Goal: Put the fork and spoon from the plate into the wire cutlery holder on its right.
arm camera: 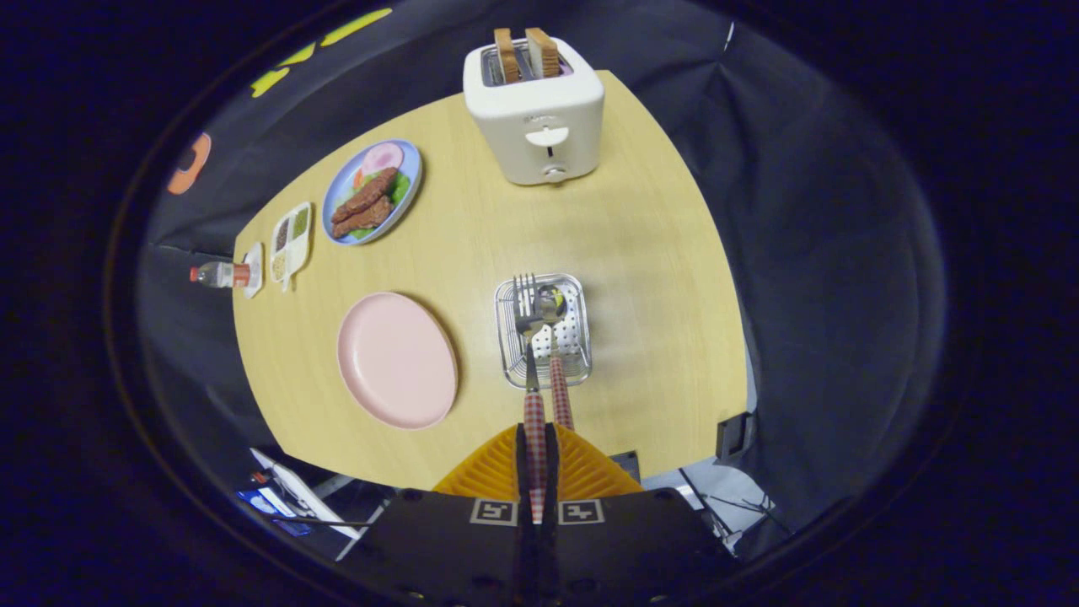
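Right now I see my gripper (536, 451) clenched on a red-and-white checked handle: both fingers (493, 472) press in on it, the ribbed pads squeezed close with only that narrow handle between them. It belongs to the fork (529, 337), whose steel neck and tines run straight ahead of the fingertips and down into the wire cutlery holder (543, 330). The spoon (552, 333) stands just beside it in the same holder, its checked handle leaning back toward me and its polished bowl lying against the far end, touching the fork's head.

I see the holder as a square basket of thin bright wire with rounded corners and a perforated metal floor, sitting just beyond the fingertips on the table (641, 278), a pale wood-grain top with a curved edge. Ahead and to the left of the fingers lies the plate (397, 360), round, smooth, matt pink, with a shallow raised rim and nothing on it. Well beyond the holder I make out a glossy white toaster (534, 105) with rounded corners, two browned slices standing up from its slots. Far off to the left I see a blue plate (373, 191) of food, a small divided white tray (291, 240) and a clear bottle (221, 274) lying on its side.
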